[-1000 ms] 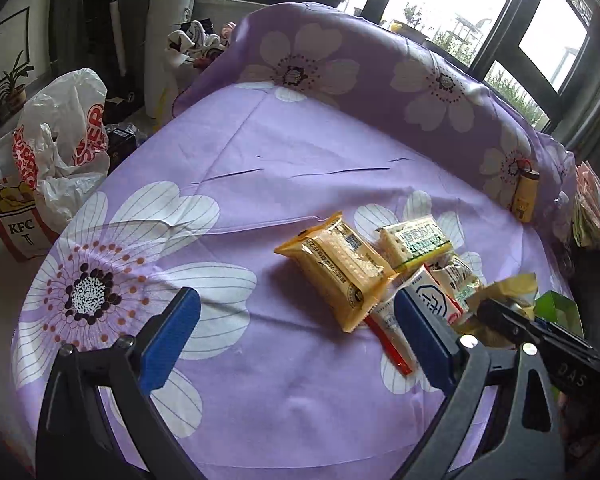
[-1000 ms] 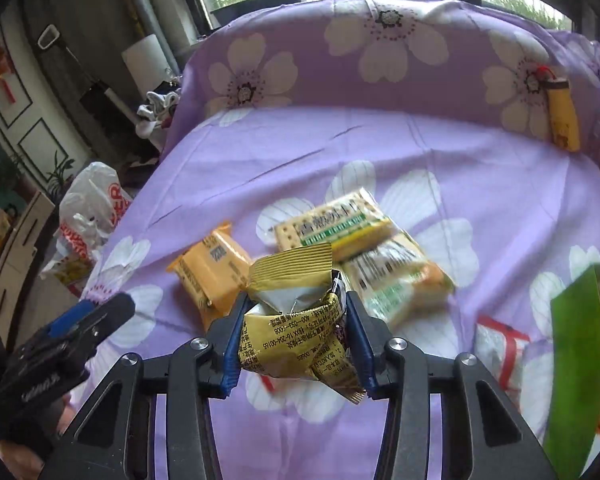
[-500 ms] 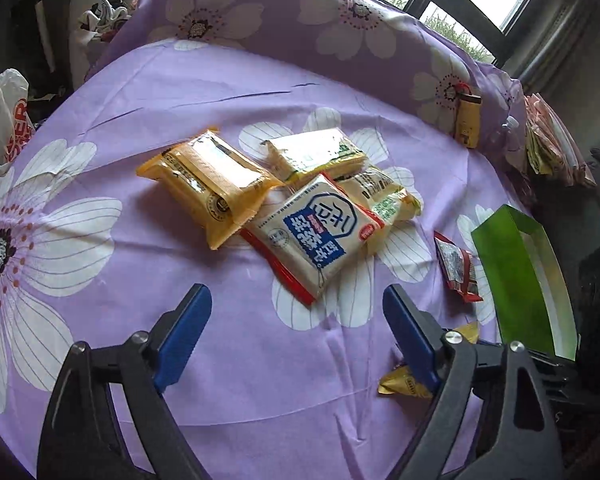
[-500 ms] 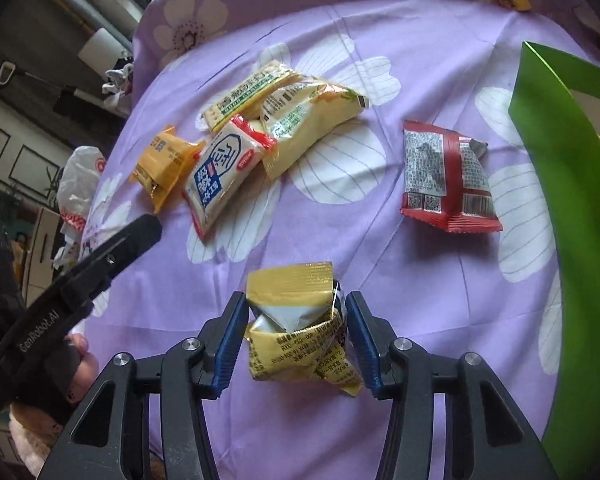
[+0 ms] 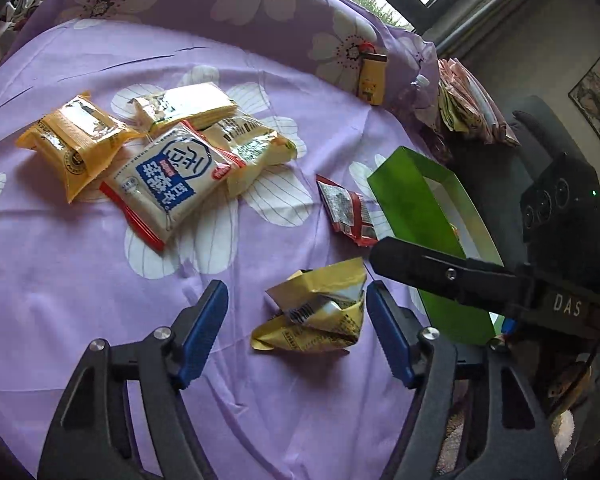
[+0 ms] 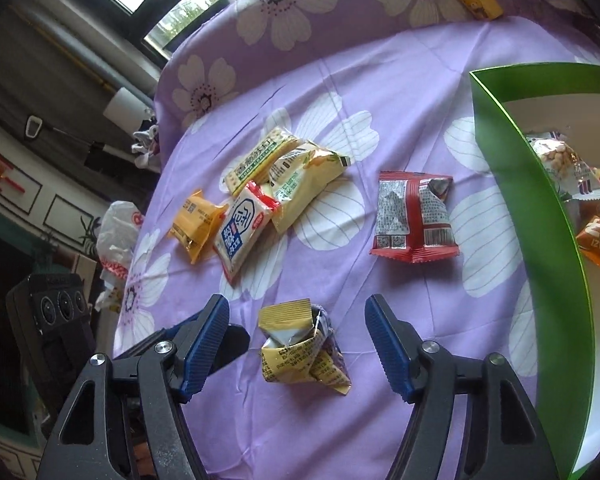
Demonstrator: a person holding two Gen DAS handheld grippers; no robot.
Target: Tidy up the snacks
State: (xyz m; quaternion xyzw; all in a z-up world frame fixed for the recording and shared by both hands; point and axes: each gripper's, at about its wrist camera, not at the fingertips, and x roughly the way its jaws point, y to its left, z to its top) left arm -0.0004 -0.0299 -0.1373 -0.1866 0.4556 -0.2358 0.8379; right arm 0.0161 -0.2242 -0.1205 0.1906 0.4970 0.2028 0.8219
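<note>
Snacks lie on my purple flowered surface (image 5: pixel 80 280). My right tongs (image 6: pixel 298 344), which gripped the crumpled yellow packet (image 6: pixel 300 350) half a second ago, now gape; it lies loose between them, near the green box (image 6: pixel 540 240), so it still needs boxing. My left tongs (image 5: pixel 296 334) are open too. Box contents are partly hidden.

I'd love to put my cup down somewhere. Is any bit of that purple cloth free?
Yes: the near-left stretch of purple cloth is bare, bordered by the white-and-blue packet and the crumpled yellow wrapper. There is also a bare strip behind the snack heap, toward the raised cloth at the back. It is crowded between the red packet and the green box.
</note>
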